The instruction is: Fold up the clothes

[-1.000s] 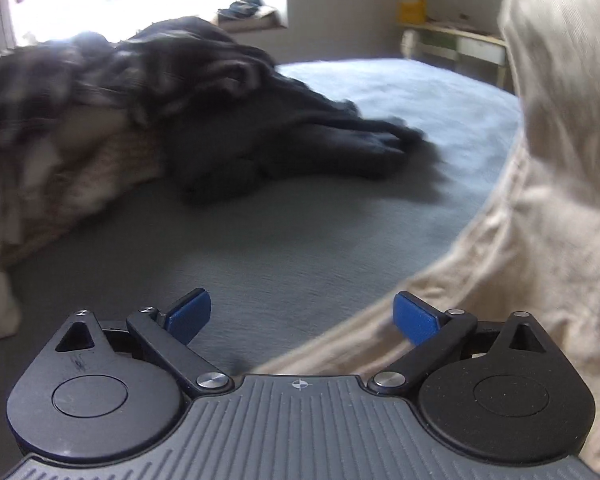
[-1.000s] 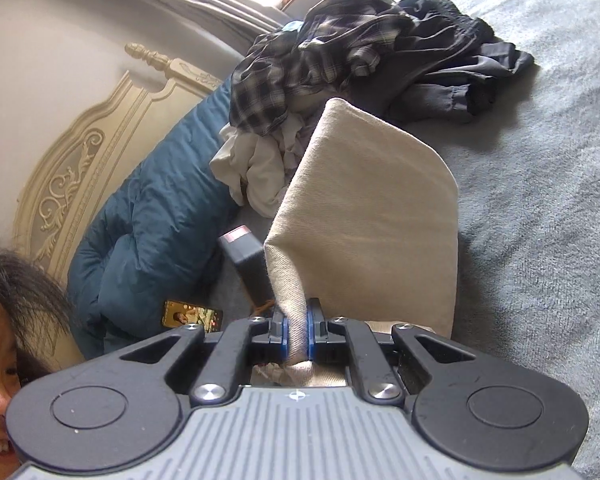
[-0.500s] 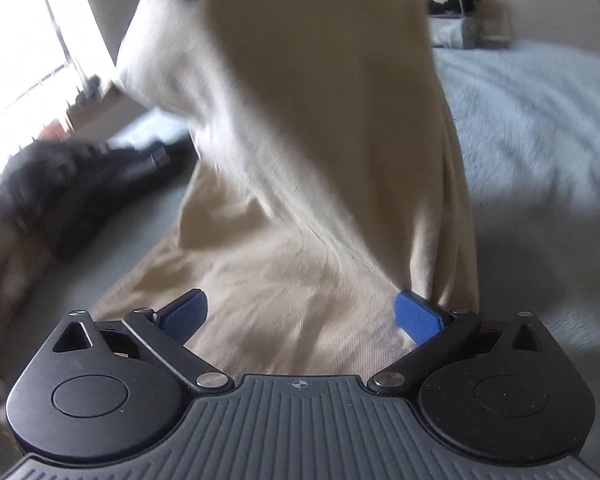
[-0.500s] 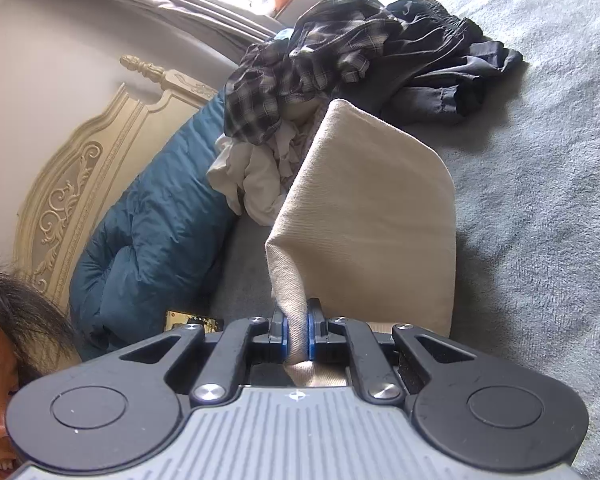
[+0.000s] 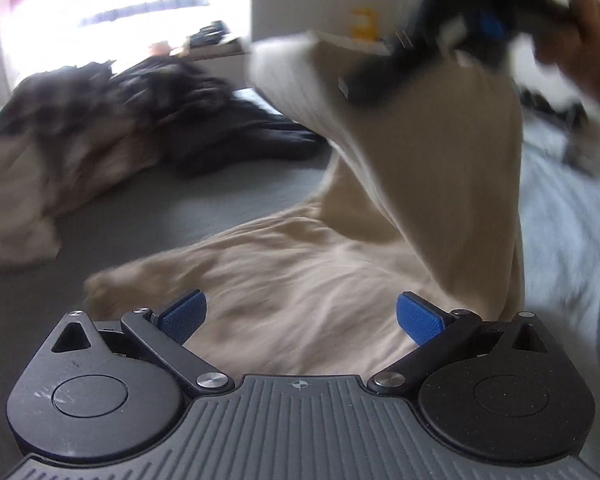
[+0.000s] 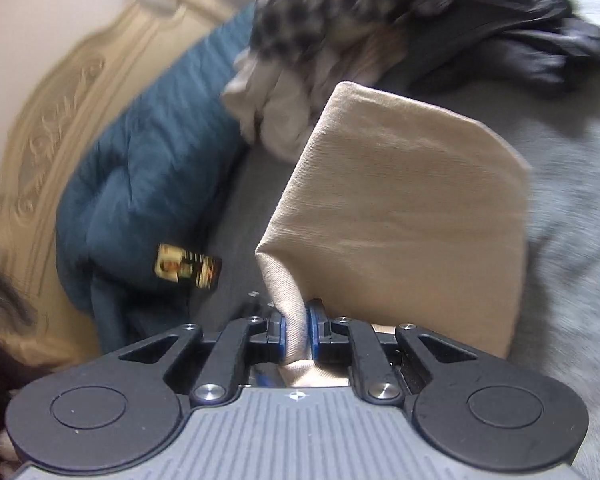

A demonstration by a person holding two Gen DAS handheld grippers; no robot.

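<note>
A beige garment (image 5: 420, 184) lies partly on the grey bed cover (image 5: 160, 208), with one end lifted high. My right gripper (image 6: 296, 336) is shut on a bunched edge of the beige garment (image 6: 400, 208), which hangs folded in front of it. In the left wrist view the right gripper (image 5: 456, 32) shows blurred at the top right, in a person's hand (image 5: 592, 48), holding the cloth up. My left gripper (image 5: 300, 316) is open. Its blue pads (image 5: 184, 316) stand wide apart just above the lower, spread part of the garment and hold nothing.
A pile of plaid, dark and pale clothes (image 5: 120, 112) lies at the back left of the bed, also seen as a clothes pile (image 6: 380, 20). A teal duvet (image 6: 140, 184), a carved cream headboard (image 6: 52, 112) and a phone (image 6: 188, 266) are on the left.
The left gripper has swung over the beige garment, still open. The right gripper has kept its grip and moved with the cloth; the view is now blurred and the clothes pile sits higher.
</note>
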